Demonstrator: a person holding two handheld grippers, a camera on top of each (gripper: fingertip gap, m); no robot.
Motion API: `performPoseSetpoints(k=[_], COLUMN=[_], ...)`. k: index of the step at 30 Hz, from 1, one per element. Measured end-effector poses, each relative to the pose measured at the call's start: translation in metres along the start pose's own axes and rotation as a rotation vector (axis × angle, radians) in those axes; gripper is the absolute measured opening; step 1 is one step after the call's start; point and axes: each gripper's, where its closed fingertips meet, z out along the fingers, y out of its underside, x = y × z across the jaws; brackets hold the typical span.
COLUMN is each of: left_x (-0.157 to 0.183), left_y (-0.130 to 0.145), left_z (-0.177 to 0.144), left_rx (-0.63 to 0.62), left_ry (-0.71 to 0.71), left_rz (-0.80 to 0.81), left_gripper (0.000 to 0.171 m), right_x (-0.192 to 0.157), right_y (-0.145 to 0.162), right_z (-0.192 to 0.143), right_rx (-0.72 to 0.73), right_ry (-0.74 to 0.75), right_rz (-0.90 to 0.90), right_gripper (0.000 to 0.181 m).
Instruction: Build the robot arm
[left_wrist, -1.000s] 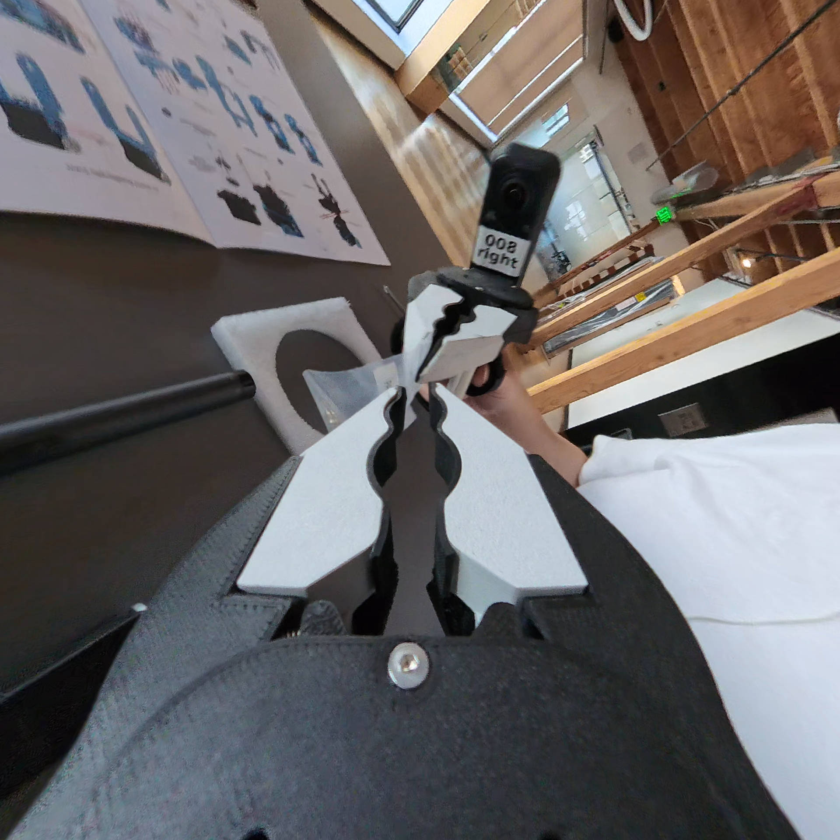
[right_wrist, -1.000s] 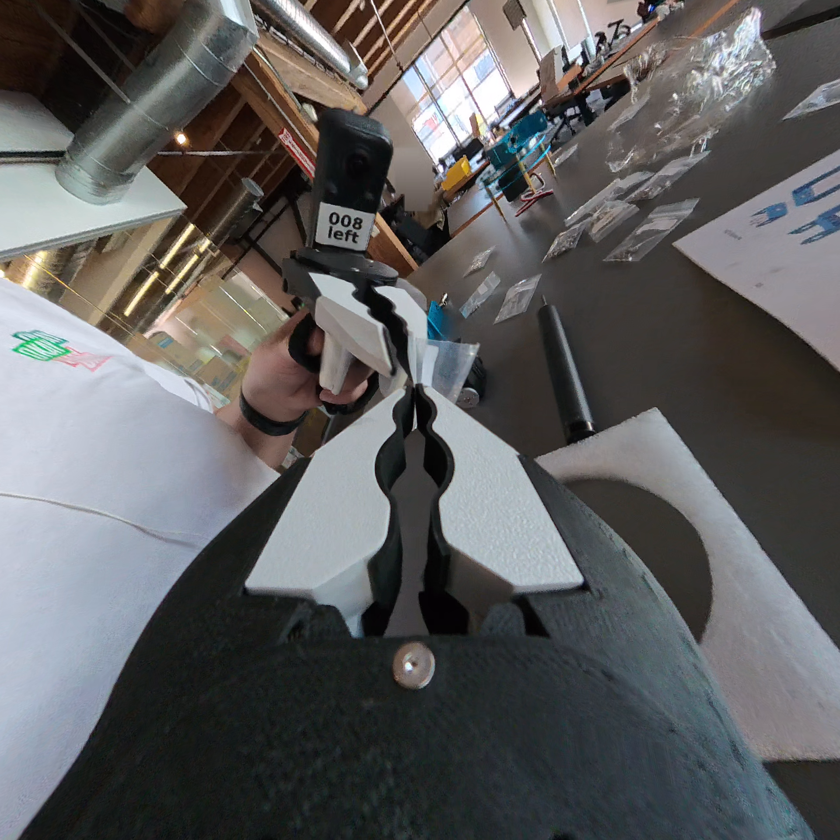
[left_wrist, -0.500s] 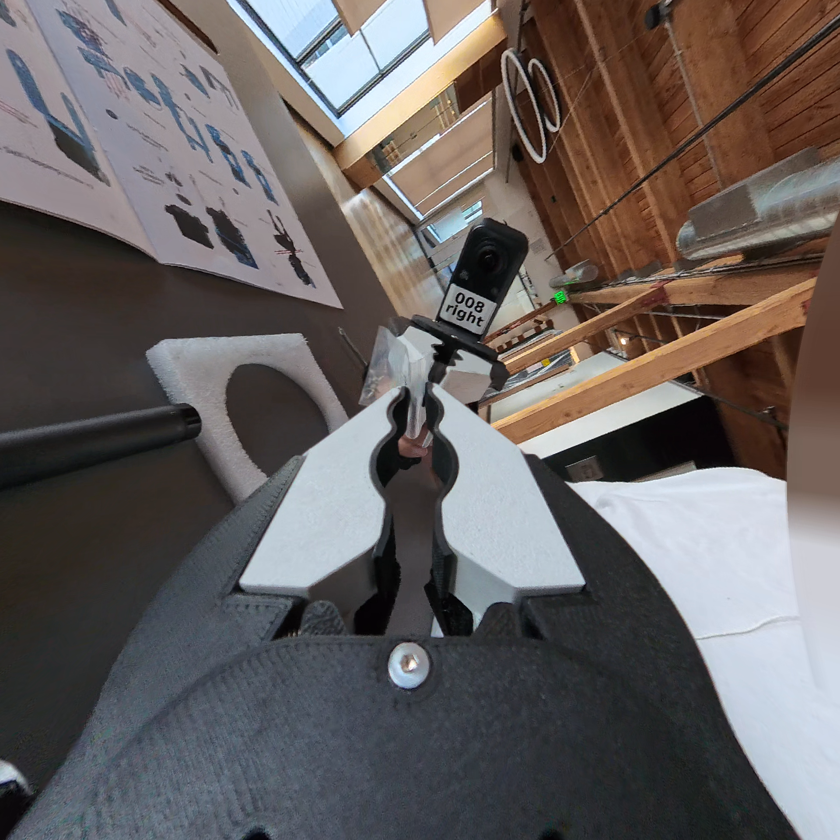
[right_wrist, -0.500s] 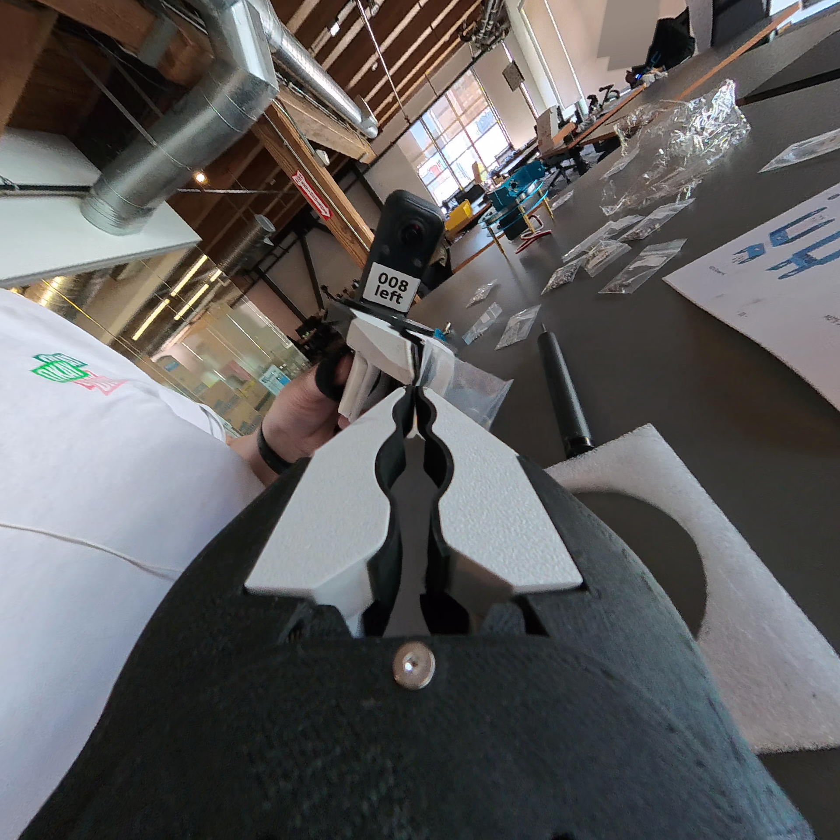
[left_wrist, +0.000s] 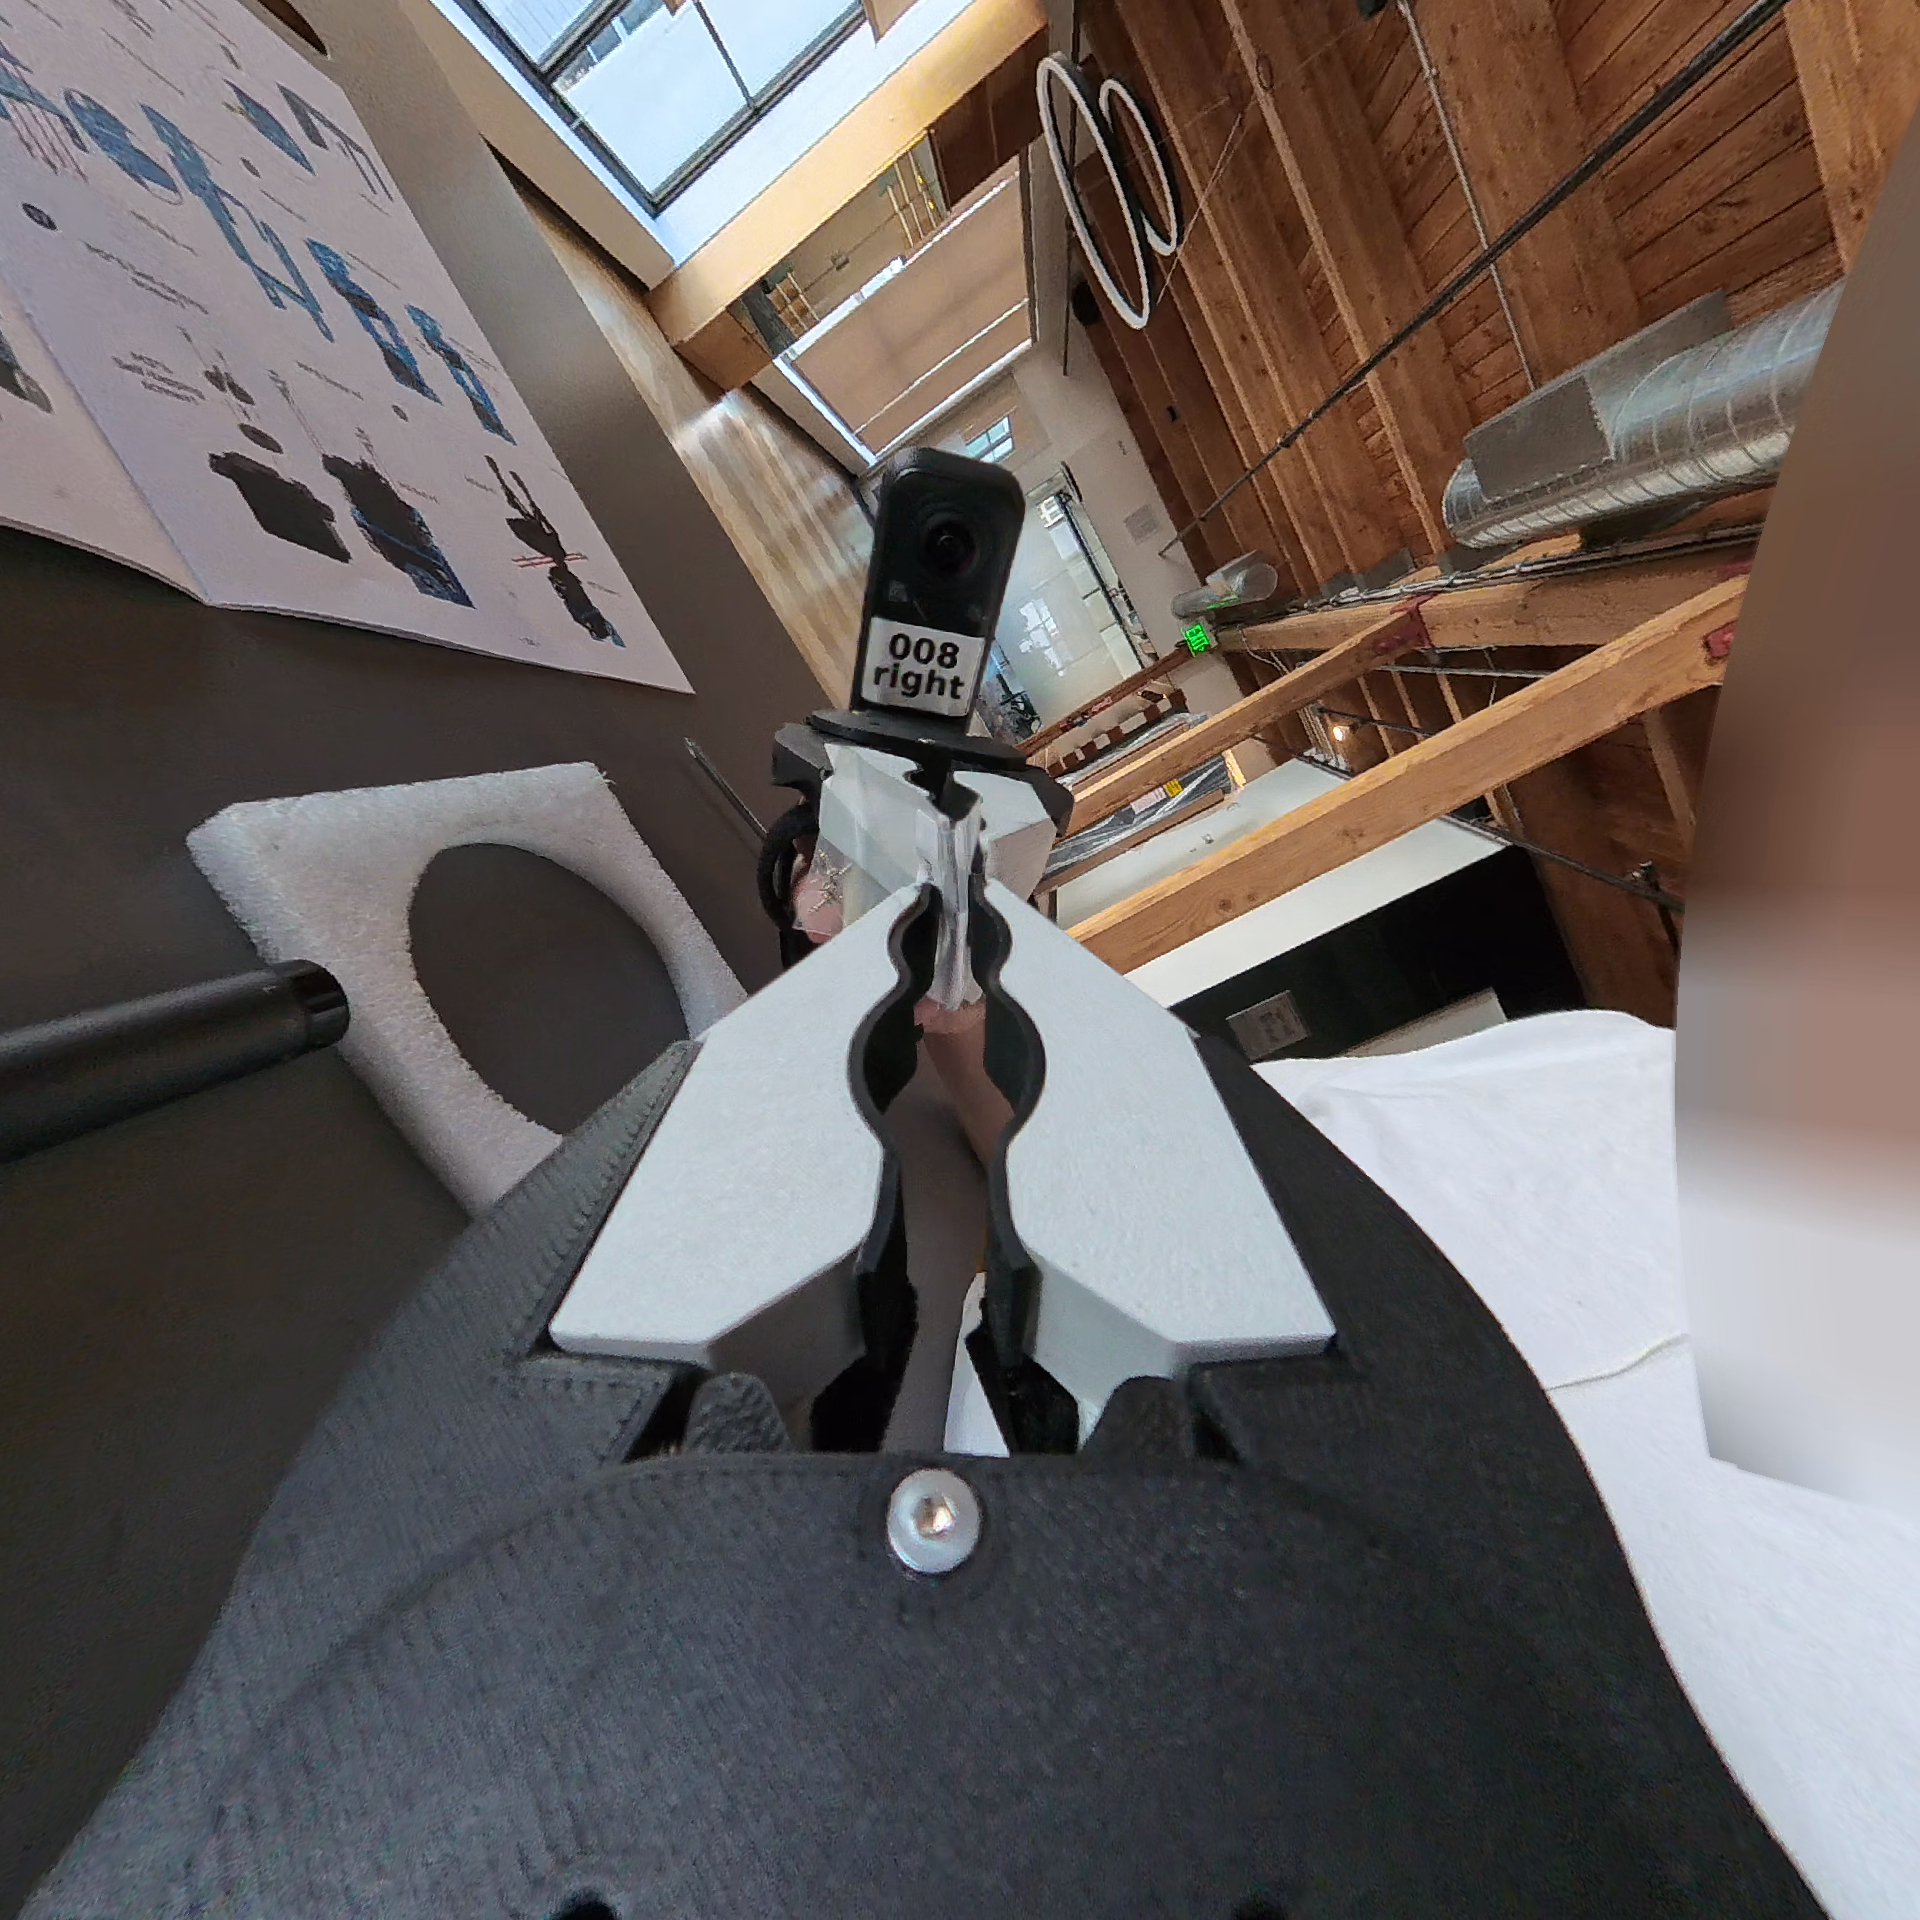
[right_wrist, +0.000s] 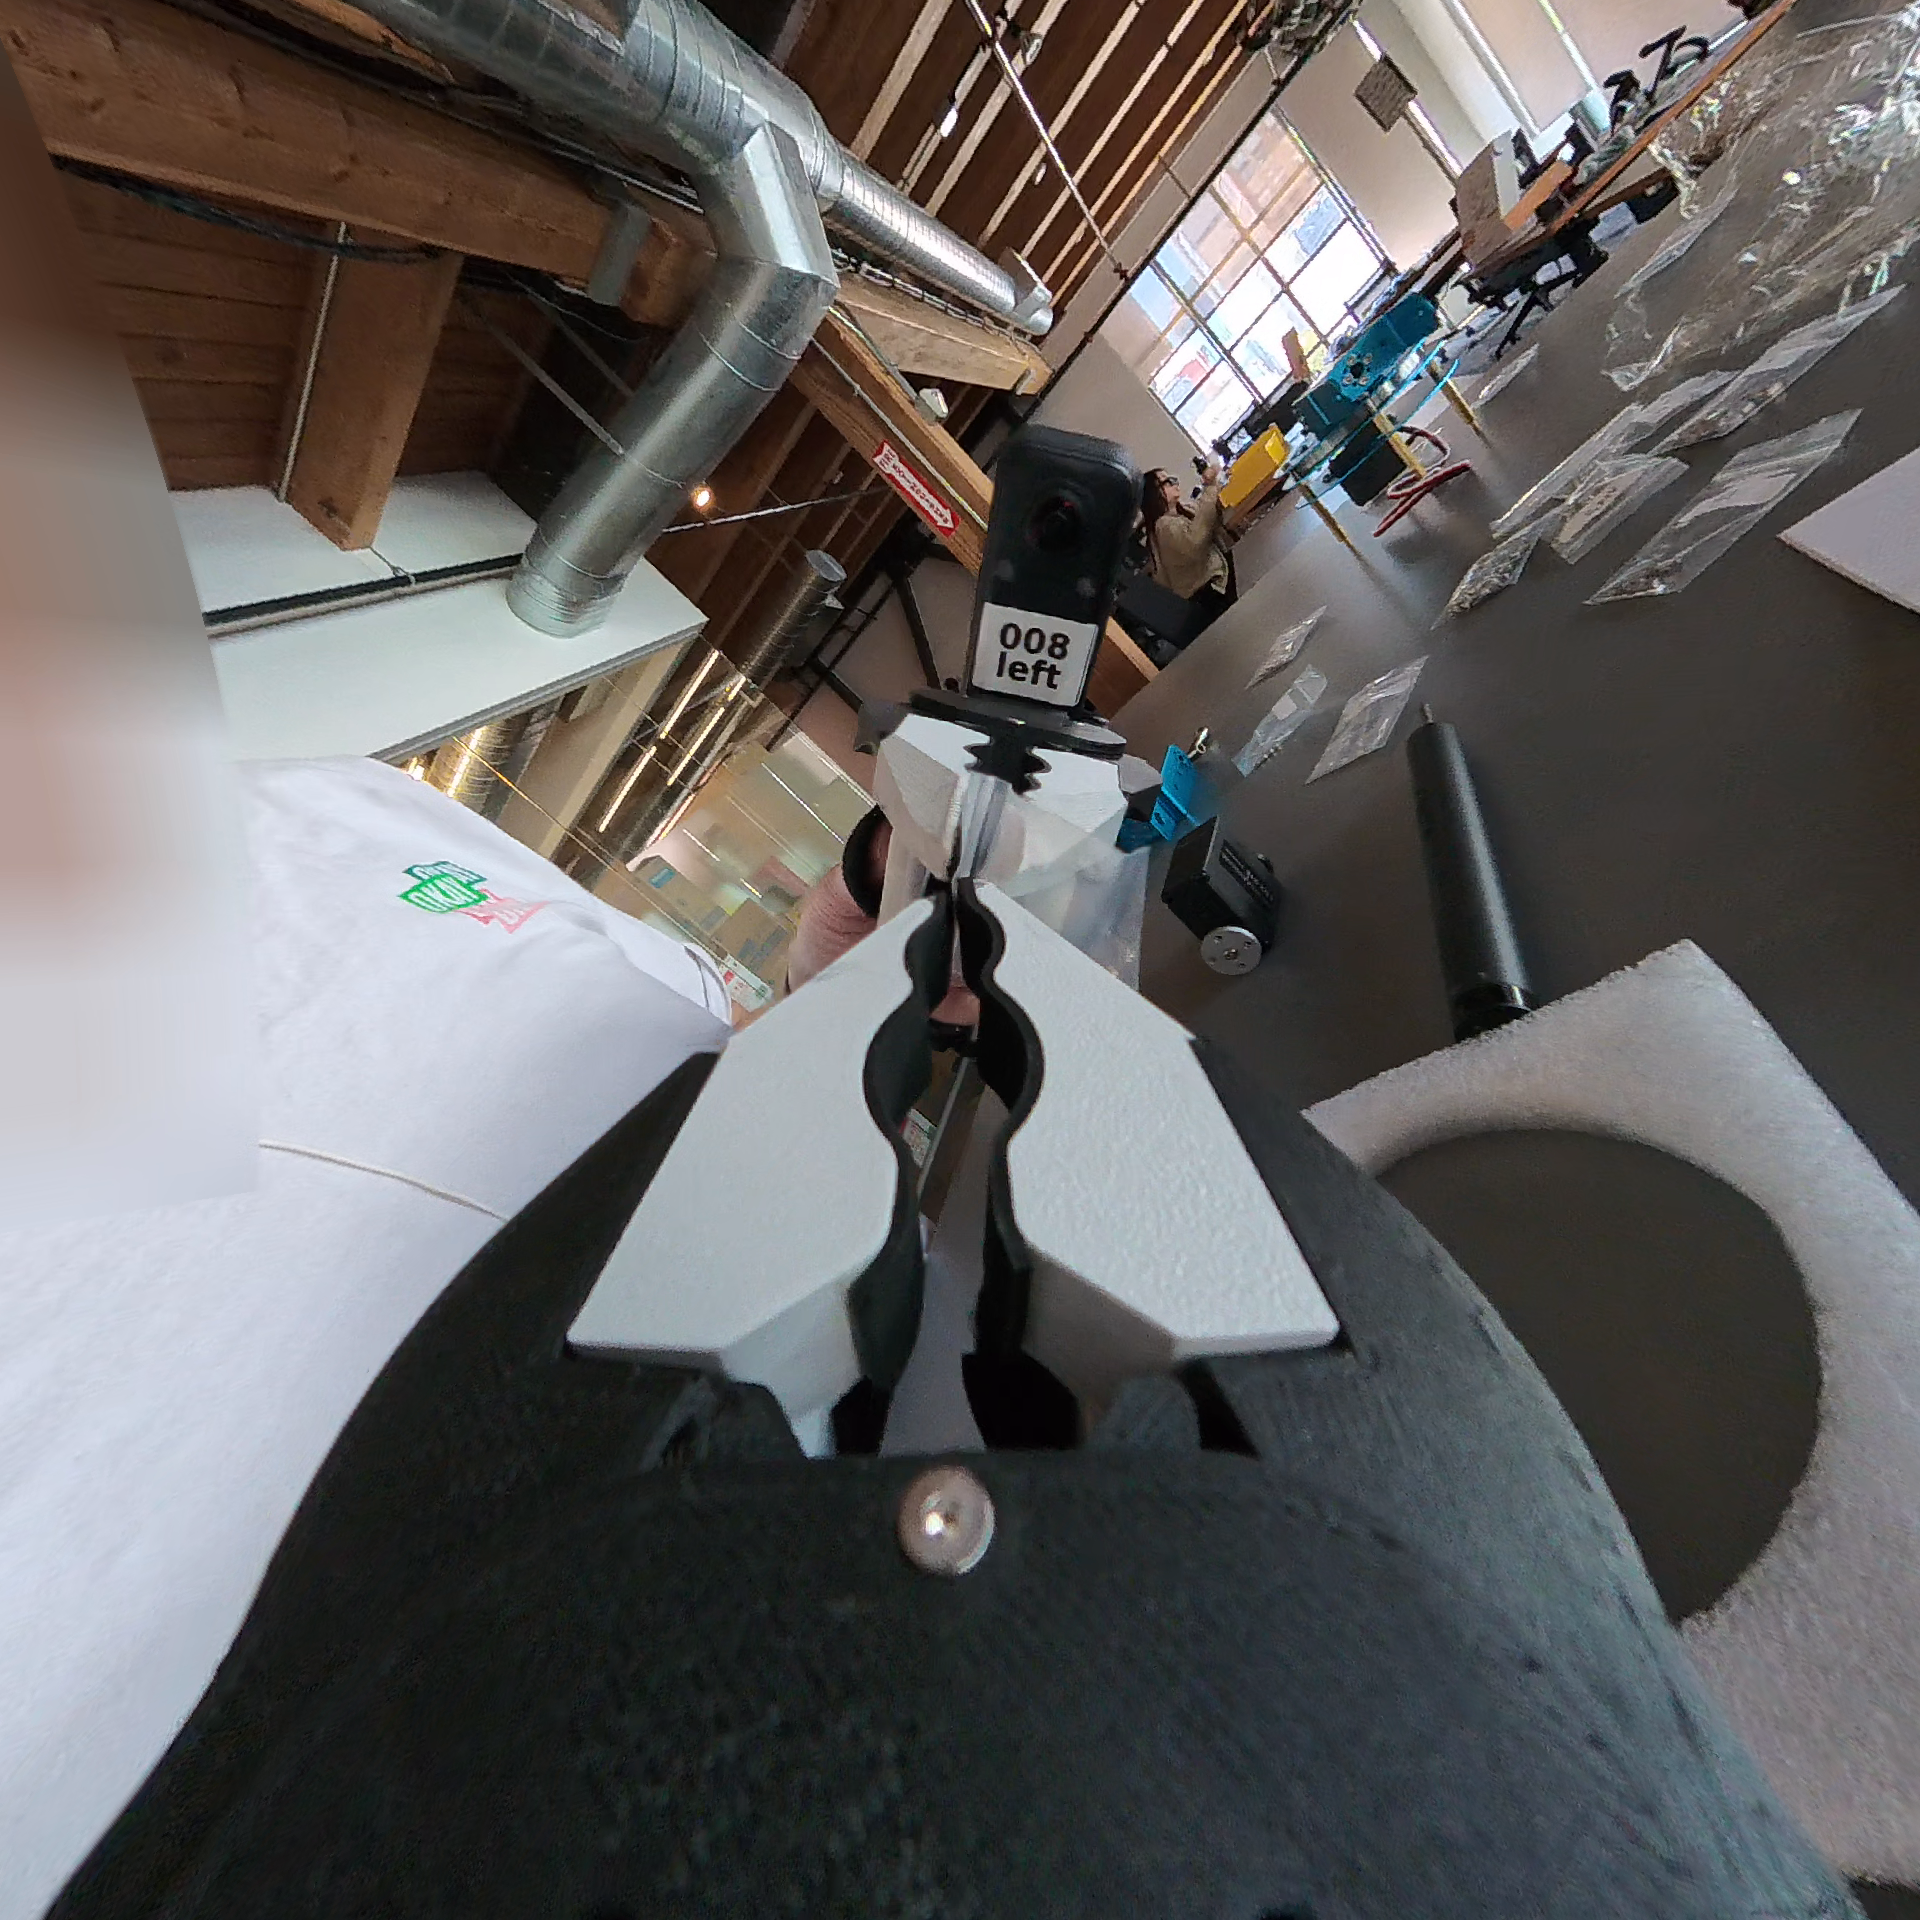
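My left gripper (left_wrist: 951, 904) and my right gripper (right_wrist: 956, 896) face each other tip to tip above a dark table (left_wrist: 156, 1351). Both are shut on the same small clear plastic bag (left_wrist: 954, 940). In the right wrist view the bag (right_wrist: 1107, 904) hangs down to the right of the tips. It is seen edge-on between the jaws. The right gripper (left_wrist: 935, 821) shows straight ahead in the left wrist view, and the left gripper (right_wrist: 987, 800) straight ahead in the right wrist view. A hand holds each one.
A white foam square with a round hole (right_wrist: 1558, 1049) lies on the table below the grippers, beside a black cylinder (right_wrist: 1465, 883). A black motor (right_wrist: 1221, 894), a blue bracket (right_wrist: 1174, 800) and several small clear bags (right_wrist: 1662, 520) lie farther off. Printed sheets (left_wrist: 260, 364) lie left. A white-shirted person (left_wrist: 1507, 1195) is close. Left and right tips are no more than a few centimetres apart.
Both grippers stayed shut on the bag and rose and turned. The bag, spread flat before, now stands edge-on between the tips, and the two grippers line up straight.
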Motion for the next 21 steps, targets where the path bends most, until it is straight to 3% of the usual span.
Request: performPoseSetpoints(k=[6,12,21], left_x=[-0.001,-0.003,-0.004], left_y=[0.004,0.001,-0.013], left_z=[0.0,-0.005,-0.023], left_rx=[-0.025,-0.035,-0.092], left_ry=[-0.001,-0.041,-0.327], left_rz=[-0.019,0.041,0.596], left_gripper=[0.008,0.018,0.049], right_x=[0.004,0.012,0.017], right_y=[0.006,0.002,-0.001], right_z=[-0.001,-0.006,-0.01], right_rx=[-0.051,-0.022,0.006], right_ry=[0.059,0.078,0.06], right_rz=[-0.058,0.001,0.112], right_gripper=[0.0,0.0,0.0])
